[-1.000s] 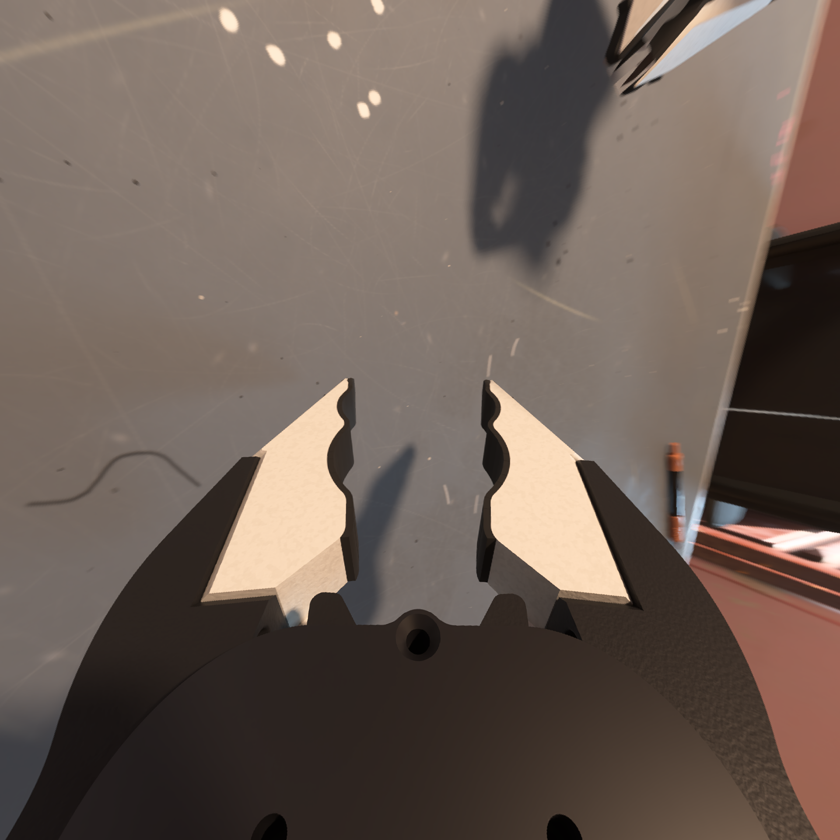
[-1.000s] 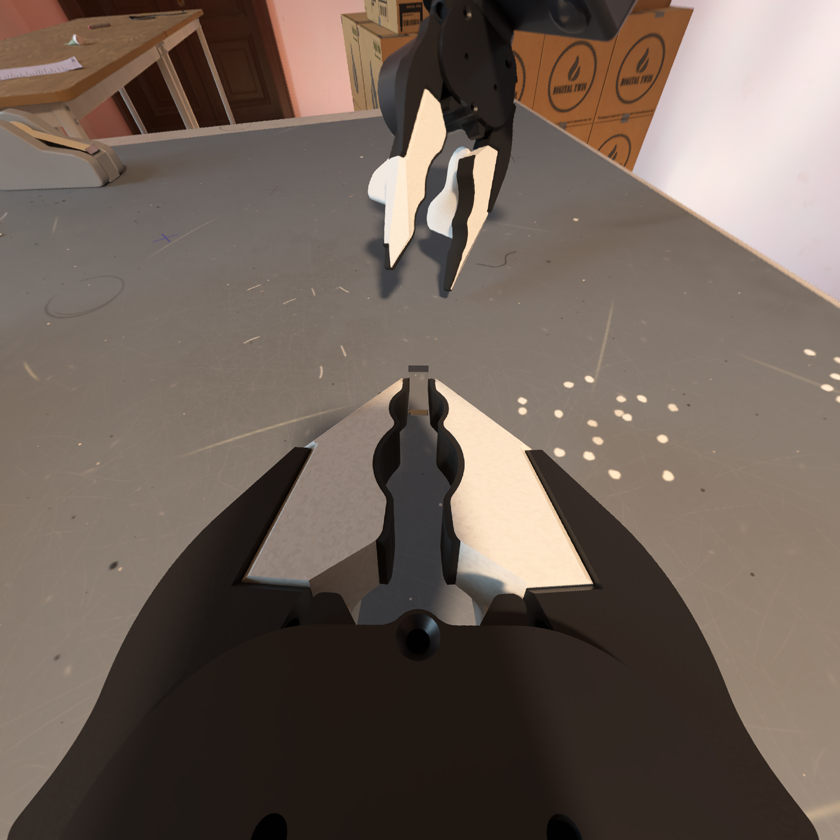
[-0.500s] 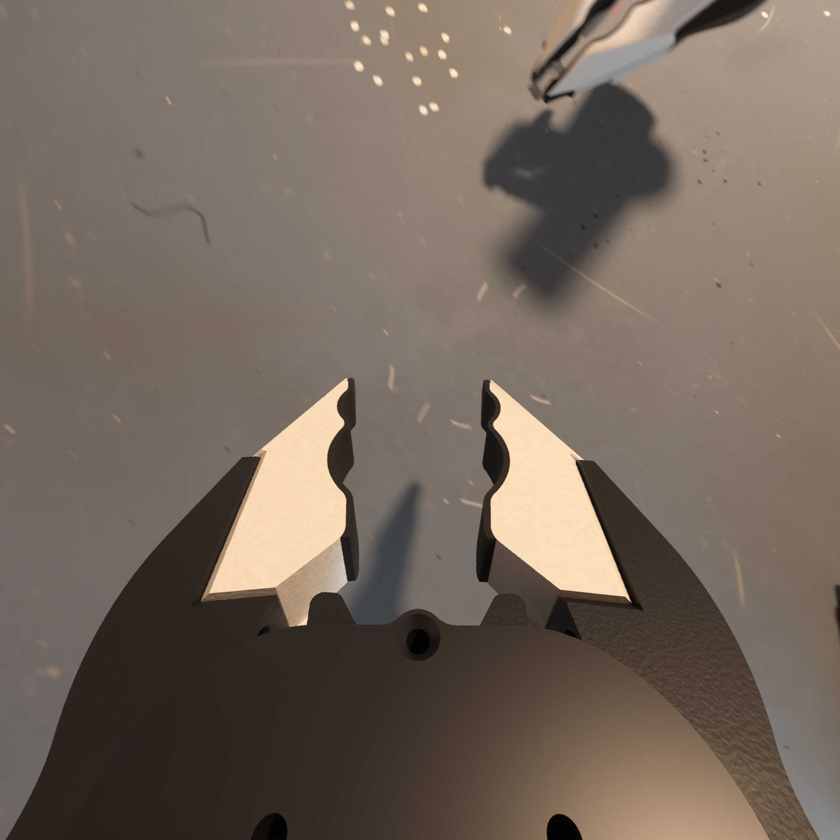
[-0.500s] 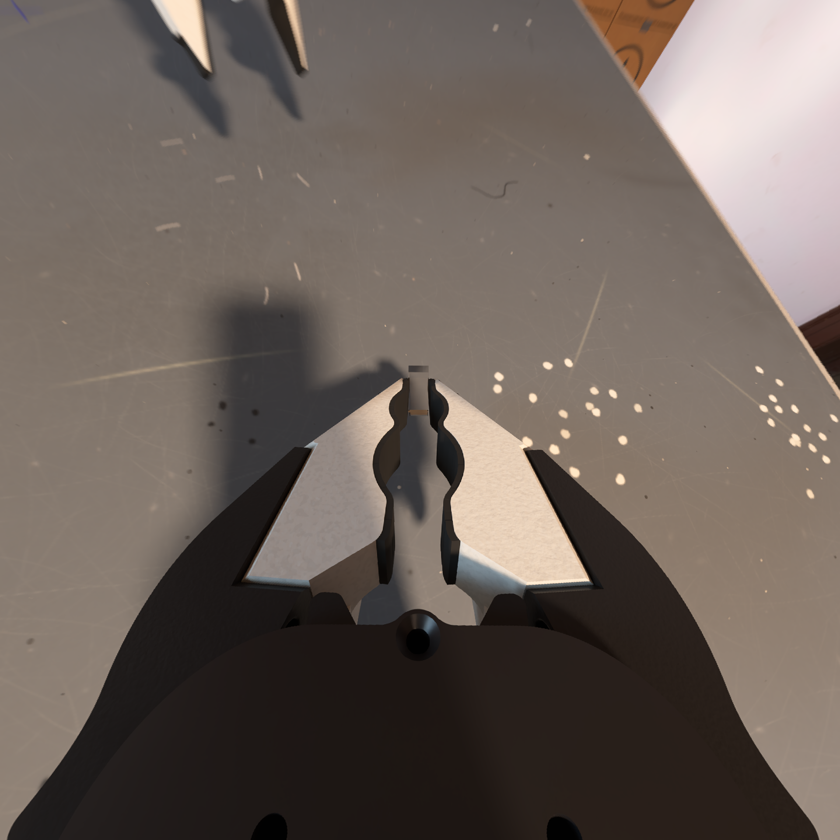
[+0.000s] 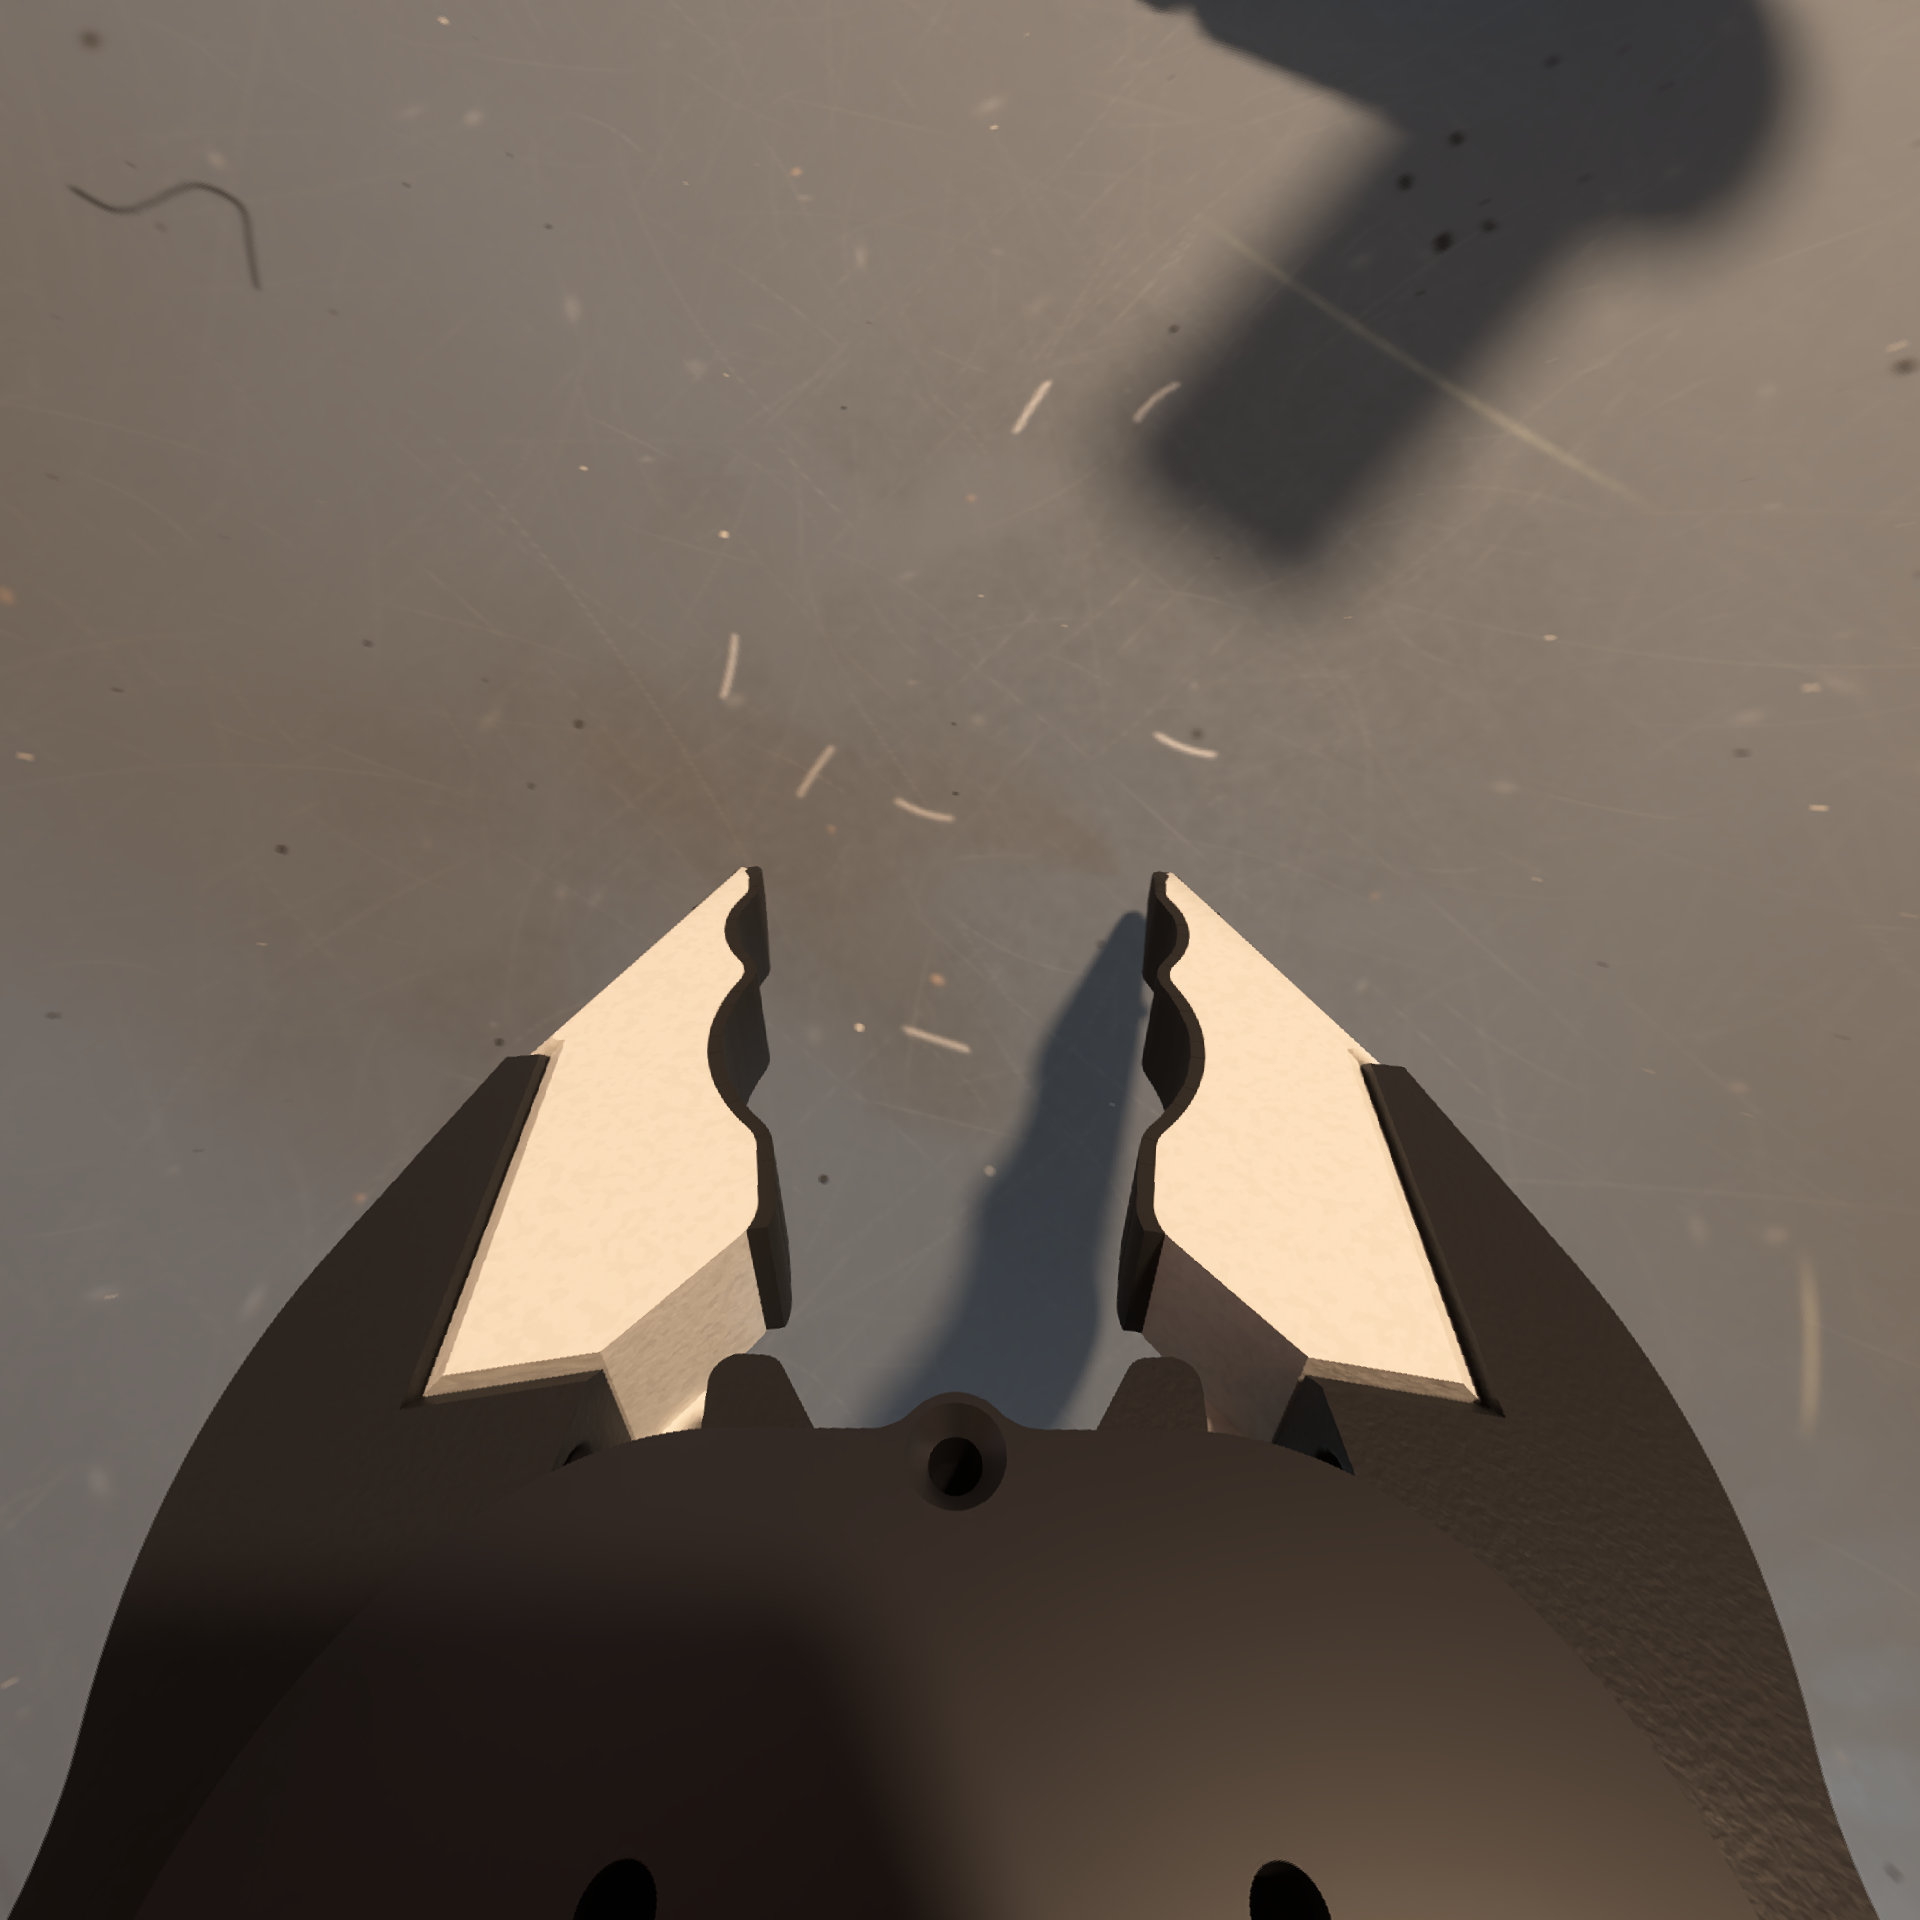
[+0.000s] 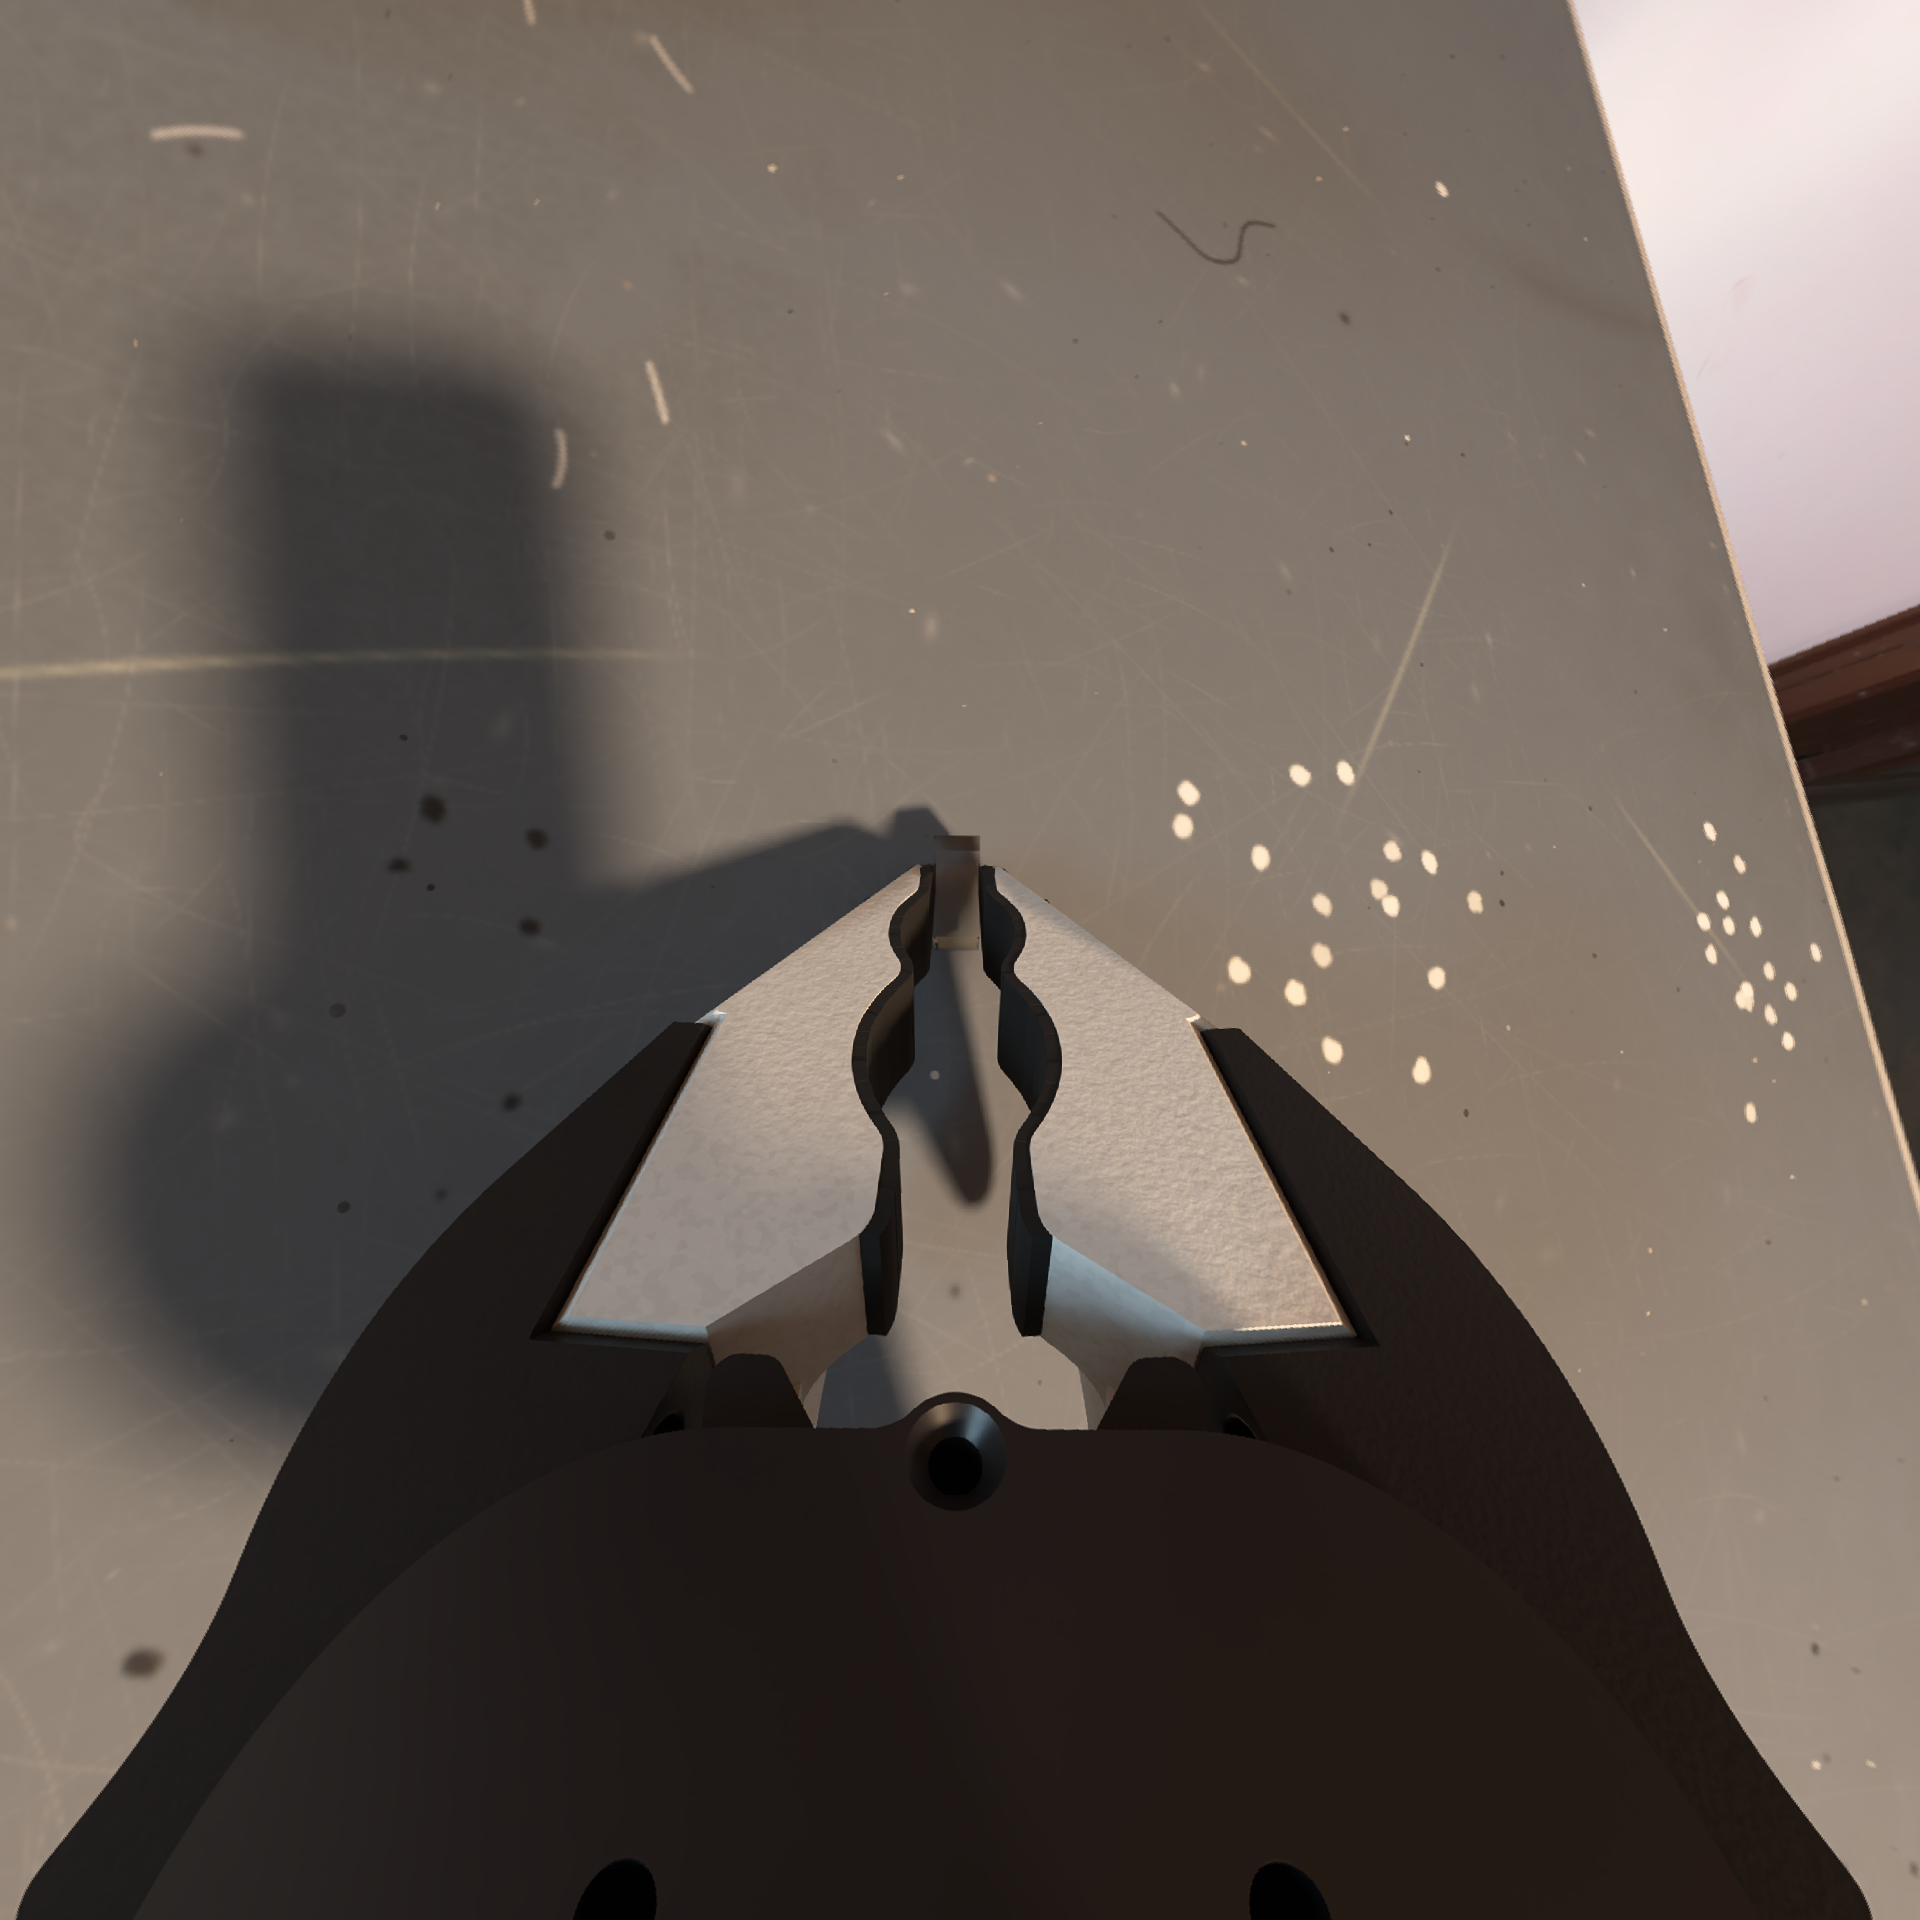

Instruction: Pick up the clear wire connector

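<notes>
In the right wrist view my right gripper is shut on the clear wire connector, a small see-through piece with a dark top end that sticks out just past the fingertips. It hangs above the grey table. In the left wrist view my left gripper is open and empty, pointing down at the scratched grey table. Neither gripper shows in the other's view.
The table's right edge runs along a pale wall in the right wrist view. A thin dark wire scrap lies on the table, also in the left wrist view. A large gripper shadow falls on the table.
Both grippers have tilted downward, away from the room, toward the tabletop. The right gripper has kept its hold on the connector. The other gripper has dropped out of each view.
</notes>
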